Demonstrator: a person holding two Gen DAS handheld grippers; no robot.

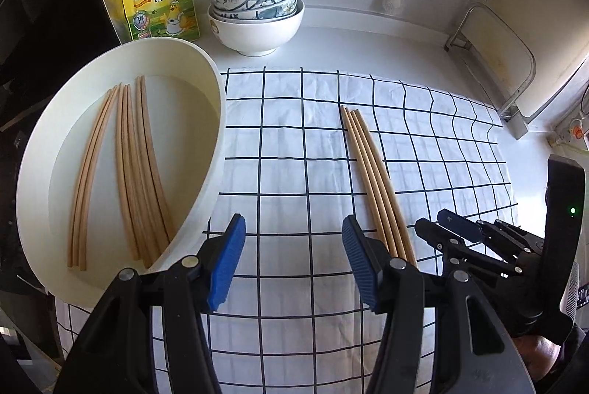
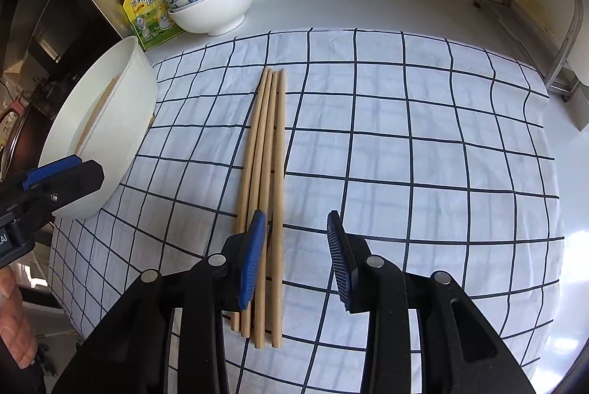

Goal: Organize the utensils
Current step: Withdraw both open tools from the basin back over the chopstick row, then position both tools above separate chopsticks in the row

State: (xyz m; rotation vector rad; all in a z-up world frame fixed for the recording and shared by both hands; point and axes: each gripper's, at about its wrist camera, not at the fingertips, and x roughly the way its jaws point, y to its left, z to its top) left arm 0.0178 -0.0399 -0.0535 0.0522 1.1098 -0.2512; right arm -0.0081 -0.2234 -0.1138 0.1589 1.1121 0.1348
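Wooden chopsticks (image 1: 371, 173), four on the checked cloth (image 1: 294, 136); their near ends hide behind the empty, parted left gripper (image 1: 292, 257). Seven more lie in the white tray (image 1: 206, 173).
Right wrist: right gripper (image 2: 296, 254) parted, empty; three stacked bowls (image 2: 210, 0).

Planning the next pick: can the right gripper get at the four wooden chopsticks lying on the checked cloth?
Probably yes. The right gripper, jaws open and empty, hangs just above the wooden chopsticks; nothing lies between them on the checked cloth.
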